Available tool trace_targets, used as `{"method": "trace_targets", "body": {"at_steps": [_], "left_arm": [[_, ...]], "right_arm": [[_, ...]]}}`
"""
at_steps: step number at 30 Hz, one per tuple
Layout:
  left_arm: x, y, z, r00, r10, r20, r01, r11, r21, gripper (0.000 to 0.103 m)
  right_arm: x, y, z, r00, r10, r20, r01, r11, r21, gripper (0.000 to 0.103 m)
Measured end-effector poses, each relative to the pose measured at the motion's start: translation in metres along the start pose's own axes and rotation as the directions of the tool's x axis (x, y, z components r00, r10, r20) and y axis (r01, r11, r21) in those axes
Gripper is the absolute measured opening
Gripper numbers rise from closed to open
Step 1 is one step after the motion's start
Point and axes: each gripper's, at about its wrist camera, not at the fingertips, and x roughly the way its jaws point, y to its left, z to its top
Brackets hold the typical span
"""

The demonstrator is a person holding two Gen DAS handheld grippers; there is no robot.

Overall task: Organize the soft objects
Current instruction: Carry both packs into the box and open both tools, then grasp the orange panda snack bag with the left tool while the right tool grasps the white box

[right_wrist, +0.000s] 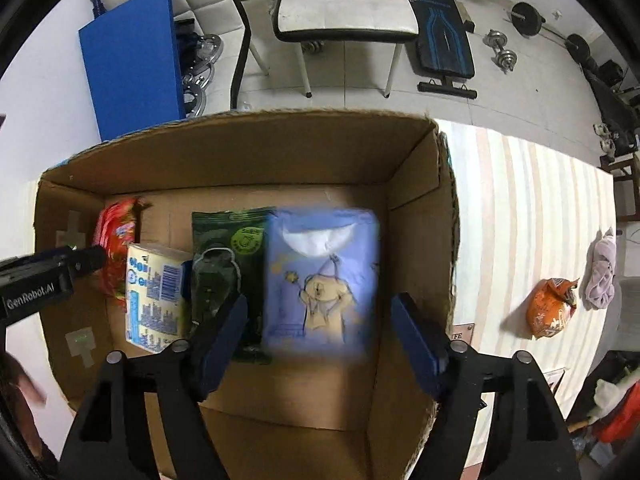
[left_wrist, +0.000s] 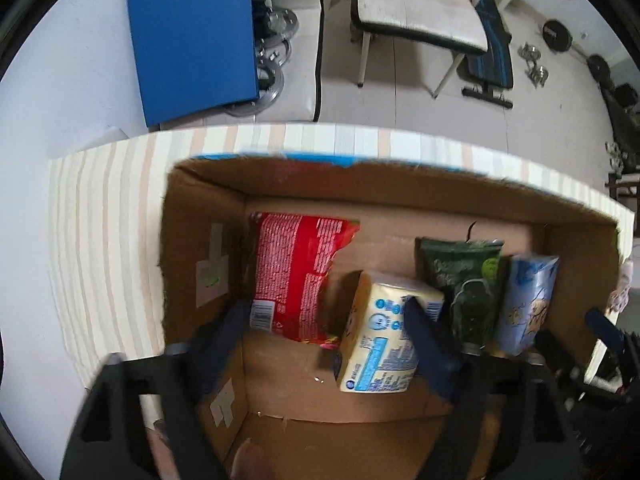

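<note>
— Reading anything off those packs in the cardboard box (right_wrist: 248,152)?

— Only "GenRobot.AI" on the left gripper (left_wrist: 328,336), seen from the right. The packs' print is too blurred.

— What's in there?

— From left to right: a red packet (left_wrist: 294,276), a yellow-and-blue pack (left_wrist: 384,344) with a barcode, a dark green pouch (right_wrist: 228,268), and a pale blue pack (right_wrist: 324,276) with a cartoon bear.

— And the grippers?

— Both have their fingers spread. The left one's right finger (left_wrist: 430,348) lies over the yellow pack, pinching nothing. The right gripper (right_wrist: 320,332) hangs above the blue pack.

— Anything outside?

— An orange bag (right_wrist: 552,308) and a lilac cloth (right_wrist: 602,276) lie on the striped surface (right_wrist: 516,220), right of the box.
</note>
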Motion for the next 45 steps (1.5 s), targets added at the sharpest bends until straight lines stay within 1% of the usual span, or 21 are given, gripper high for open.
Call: {"method": "trace_targets", "body": {"at_steps": [2,5,6,9,13,16,19,22,25,27,28,30,31,32,36,38,40,41,42,43,45], "left_arm": [[-0.005,0.000,-0.002,1.000,0.008,0.013,-0.008,1.000,0.001,0.092],[-0.008,-0.002,-0.009,1.000,0.016,0.018,-0.016,1.000,0.016,0.096],[-0.008,-0.002,-0.010,1.000,0.019,0.020,-0.019,1.000,0.019,0.096],[-0.011,-0.003,-0.016,0.999,0.021,0.033,-0.021,1.000,0.021,0.096],[-0.019,-0.012,-0.026,0.999,0.024,0.042,-0.026,0.998,0.053,0.096],[-0.035,-0.021,-0.036,0.994,0.060,0.091,-0.067,0.995,0.078,0.096],[-0.055,-0.034,-0.046,0.984,0.088,0.152,-0.104,0.989,0.104,0.096],[-0.075,-0.051,-0.056,0.974,0.098,0.206,-0.128,0.982,0.139,0.096],[-0.095,-0.080,-0.068,0.952,0.132,0.277,-0.193,0.959,0.206,0.096],[-0.107,-0.103,-0.077,0.939,0.137,0.316,-0.223,0.941,0.254,0.096],[-0.113,-0.119,-0.083,0.933,0.133,0.335,-0.235,0.929,0.285,0.096],[-0.120,-0.144,-0.092,0.926,0.119,0.359,-0.248,0.908,0.338,0.096],[-0.123,-0.159,-0.096,0.922,0.115,0.371,-0.258,0.894,0.366,0.096],[-0.123,-0.179,-0.103,0.916,0.112,0.384,-0.275,0.875,0.399,0.096],[-0.114,-0.238,-0.111,0.917,0.110,0.383,-0.301,0.821,0.485,0.096],[-0.105,-0.270,-0.116,0.923,0.107,0.370,-0.305,0.790,0.533,0.096],[-0.096,-0.293,-0.117,0.929,0.111,0.353,-0.306,0.768,0.562,0.096],[-0.088,-0.304,-0.116,0.931,0.123,0.345,-0.312,0.759,0.571,0.096],[-0.082,-0.311,-0.116,0.933,0.132,0.335,-0.314,0.754,0.577,0.096],[-0.072,-0.320,-0.116,0.939,0.141,0.314,-0.308,0.753,0.582,0.096],[-0.057,-0.329,-0.117,0.950,0.147,0.277,-0.287,0.762,0.581,0.096]], "right_arm": [[-0.006,0.003,-0.002,1.000,-0.014,0.012,0.014,1.000,-0.006,0.101],[-0.012,0.005,-0.004,1.000,-0.018,0.011,0.018,1.000,-0.013,0.101],[-0.014,0.005,-0.004,1.000,-0.019,0.014,0.019,1.000,-0.012,0.103],[-0.018,0.004,-0.007,1.000,-0.008,0.011,0.008,1.000,-0.005,0.103],[-0.025,0.005,-0.011,1.000,0.005,0.018,-0.005,1.000,-0.011,0.103],[-0.033,0.006,-0.016,0.999,0.040,0.027,-0.040,0.999,-0.017,0.103],[-0.047,0.004,-0.025,0.993,0.115,0.033,-0.114,0.993,-0.030,0.103],[-0.065,-0.007,-0.039,0.989,0.132,0.064,-0.130,0.991,-0.036,0.103],[-0.085,-0.029,-0.054,0.983,0.155,0.097,-0.154,0.988,-0.018,0.103],[-0.099,-0.050,-0.067,0.980,0.157,0.121,-0.159,0.987,0.005,0.103],[-0.105,-0.063,-0.075,0.980,0.148,0.136,-0.152,0.988,0.016,0.103],[-0.116,-0.095,-0.092,0.979,0.112,0.168,-0.125,0.990,0.067,0.103],[-0.118,-0.109,-0.100,0.979,0.100,0.178,-0.118,0.988,0.097,0.103],[-0.120,-0.127,-0.110,0.978,0.094,0.184,-0.120,0.983,0.139,0.103],[-0.107,-0.199,-0.149,0.982,0.106,0.157,-0.151,0.937,0.315,0.103],[-0.094,-0.236,-0.171,0.985,0.109,0.136,-0.154,0.906,0.393,0.103],[-0.081,-0.265,-0.185,0.986,0.112,0.120,-0.153,0.888,0.433,0.103],[-0.071,-0.277,-0.190,0.990,0.103,0.096,-0.135,0.893,0.429,0.103],[-0.063,-0.284,-0.191,0.994,0.083,0.073,-0.105,0.907,0.407,0.103],[-0.053,-0.290,-0.192,0.997,0.060,0.043,-0.072,0.931,0.358,0.103],[-0.034,-0.292,-0.194,1.000,0.008,-0.030,-0.001,0.974,0.227,0.103]]}}
